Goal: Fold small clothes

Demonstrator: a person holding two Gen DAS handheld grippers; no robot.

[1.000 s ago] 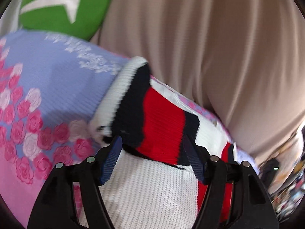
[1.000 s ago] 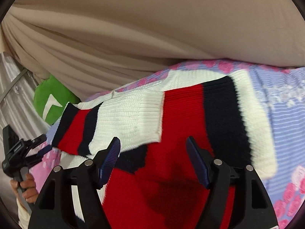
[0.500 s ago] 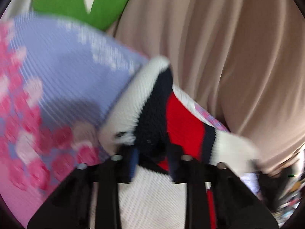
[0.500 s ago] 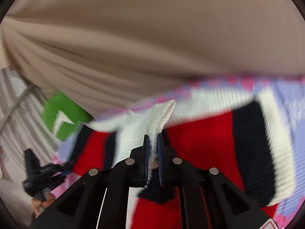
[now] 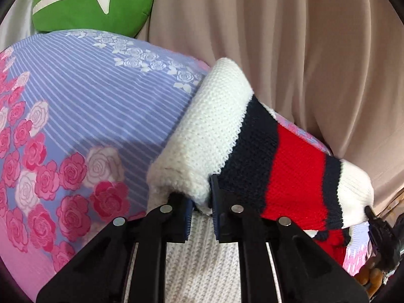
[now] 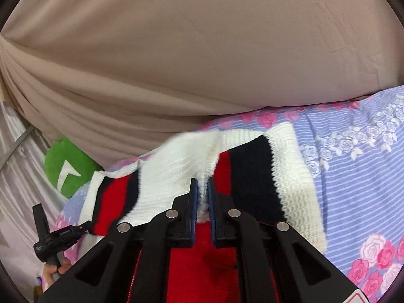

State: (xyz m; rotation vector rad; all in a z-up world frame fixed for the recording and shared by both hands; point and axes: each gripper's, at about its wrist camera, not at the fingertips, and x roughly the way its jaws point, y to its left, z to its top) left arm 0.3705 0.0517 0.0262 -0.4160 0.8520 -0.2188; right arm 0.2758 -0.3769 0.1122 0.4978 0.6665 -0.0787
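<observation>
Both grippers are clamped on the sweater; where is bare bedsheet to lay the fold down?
Free: the striped floral bedsheet left of the knit sweater, below the green cushion, and the strip on its other side. Crowded: along the beige curtain, where the sweater nearly meets it.

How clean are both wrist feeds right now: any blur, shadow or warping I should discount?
Left wrist: sharp; the knit sweater casts a soft shadow on the floral bedsheet; fisheye bows the curtain. Right wrist: mostly sharp, only the sweater's lifted white edge smears; dark vignette at the corners.
</observation>
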